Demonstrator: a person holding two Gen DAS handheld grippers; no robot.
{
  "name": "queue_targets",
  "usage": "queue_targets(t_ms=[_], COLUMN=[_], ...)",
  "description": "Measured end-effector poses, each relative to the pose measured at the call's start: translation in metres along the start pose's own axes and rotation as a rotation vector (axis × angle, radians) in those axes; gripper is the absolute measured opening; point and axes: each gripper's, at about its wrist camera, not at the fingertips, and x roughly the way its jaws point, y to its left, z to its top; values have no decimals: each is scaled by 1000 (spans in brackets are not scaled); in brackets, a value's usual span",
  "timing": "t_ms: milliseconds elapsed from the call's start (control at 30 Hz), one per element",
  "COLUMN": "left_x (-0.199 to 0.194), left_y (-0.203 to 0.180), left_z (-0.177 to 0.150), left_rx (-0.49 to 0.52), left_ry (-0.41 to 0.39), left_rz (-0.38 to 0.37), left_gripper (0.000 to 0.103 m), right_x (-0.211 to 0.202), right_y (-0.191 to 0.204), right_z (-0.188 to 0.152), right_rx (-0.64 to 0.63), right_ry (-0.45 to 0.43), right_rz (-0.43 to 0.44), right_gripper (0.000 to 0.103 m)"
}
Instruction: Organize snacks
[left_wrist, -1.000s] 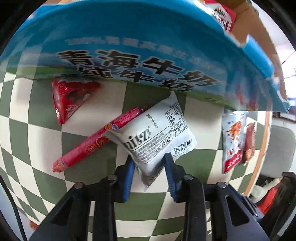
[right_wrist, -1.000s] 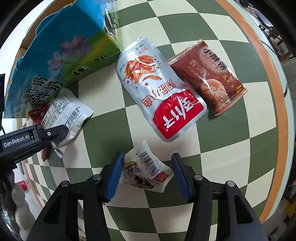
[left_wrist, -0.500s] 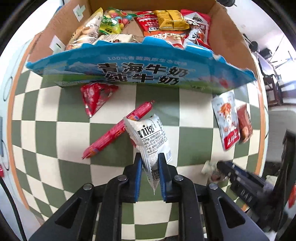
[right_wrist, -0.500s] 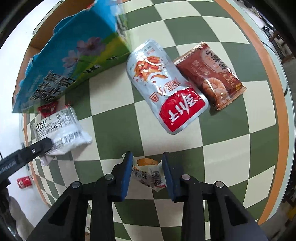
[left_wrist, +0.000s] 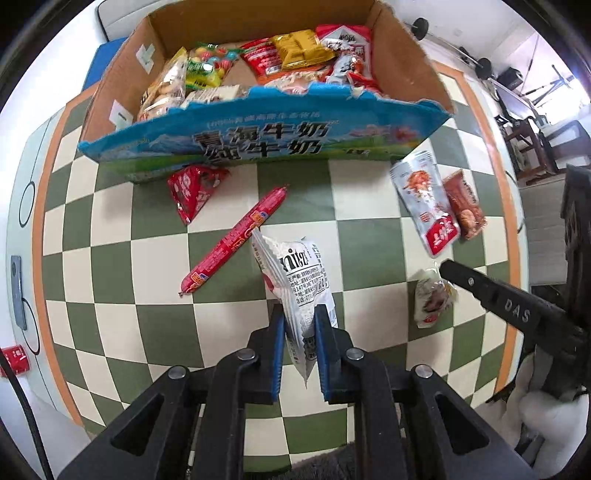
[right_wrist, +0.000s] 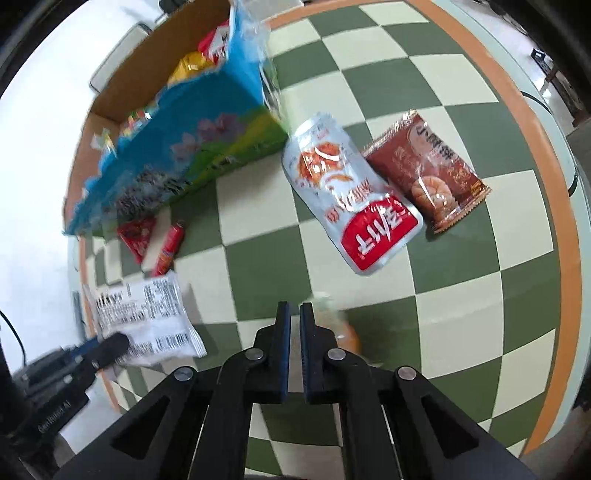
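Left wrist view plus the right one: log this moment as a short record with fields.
left tongs: jaws have just been closing, now shut on white packet
right tongs: shut; small packet at their tip, hold unclear
box: open, many snacks inside
loose on checkered table: sausage, red triangular packet, silver pouch, brown packet

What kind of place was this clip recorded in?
Probably an office or workshop room, not a kitchen: a round table with a green-and-cream checked top, a cardboard box of snacks on it, and chairs and stands by bright windows behind.
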Motion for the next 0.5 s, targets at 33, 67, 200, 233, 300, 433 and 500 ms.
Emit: queue_targets(t_ms=[33,67,200,233,300,433,500], left_x=[-4,-6,-10,-9,-6,8,15], left_y=[-2,-4,-8,-8,-9,-11,-12], left_z=[1,1,6,7,9,11,10], left_rx=[15,25,38,39,41,36,35], left_ry=[-4,-5,-18,-21,-15,15,37], left_rz=[-1,0,8,12,8,-3,-14], left_gripper=[13,13,13,13,13,13,13], right_x=[-3,-8,-9,-8,-5,17,34], right_y=[0,0,-1,-5,-14,-33,-34], right_z=[1,2,10,11,12,11,7], right_rx=[-1,-1,-32,-24,-3,37,4], right_ry=[-4,-16,38,43,51,125,164], right_rz=[4,6,-67,-67,-75,-91,-160], right_gripper=[6,6,7,12,55,89,89])
